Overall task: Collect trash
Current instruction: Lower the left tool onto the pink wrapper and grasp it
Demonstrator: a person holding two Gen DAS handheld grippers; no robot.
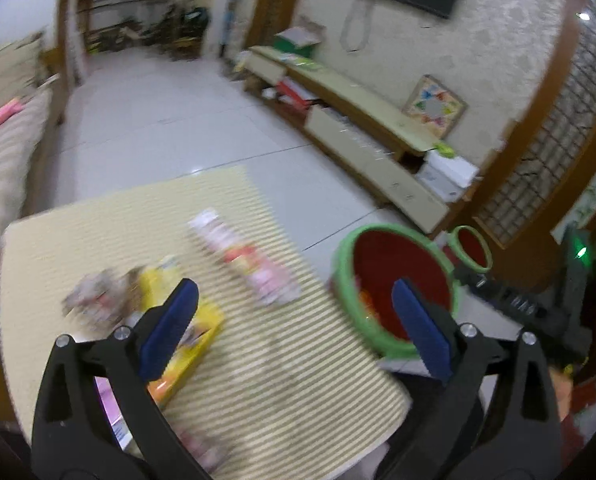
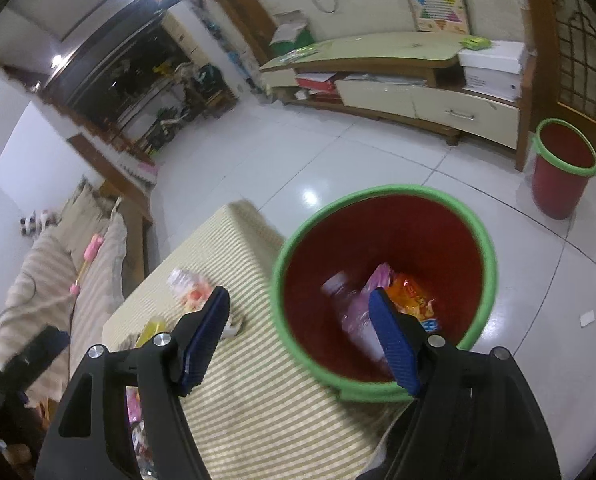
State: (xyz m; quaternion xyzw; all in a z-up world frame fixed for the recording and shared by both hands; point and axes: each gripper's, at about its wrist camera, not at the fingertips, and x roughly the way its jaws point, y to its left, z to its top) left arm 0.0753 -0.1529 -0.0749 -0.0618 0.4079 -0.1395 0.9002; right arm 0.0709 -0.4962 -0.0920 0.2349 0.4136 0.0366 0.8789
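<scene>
Both grippers, left gripper (image 1: 294,324) and right gripper (image 2: 300,338), stand spread and empty. Some trash already lies in the bin (image 2: 382,192) at lower right. Next, I judge, comes grabbing the bottle (image 1: 244,258) at centre frame.

No legible text in either view; print on the yellow packet (image 1: 186,344) and the white box (image 2: 494,80) is, apparently through blur, too soft to read.

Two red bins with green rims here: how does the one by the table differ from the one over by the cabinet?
The near bin stands against the striped table; the far bin stands apart on the floor, by the cabinet. The near bin holds trash: an orange wrapper and pinkish plastic; no trash shows in the visible part of the far bin. Both are red, green-rimmed, upright and open-topped.
</scene>
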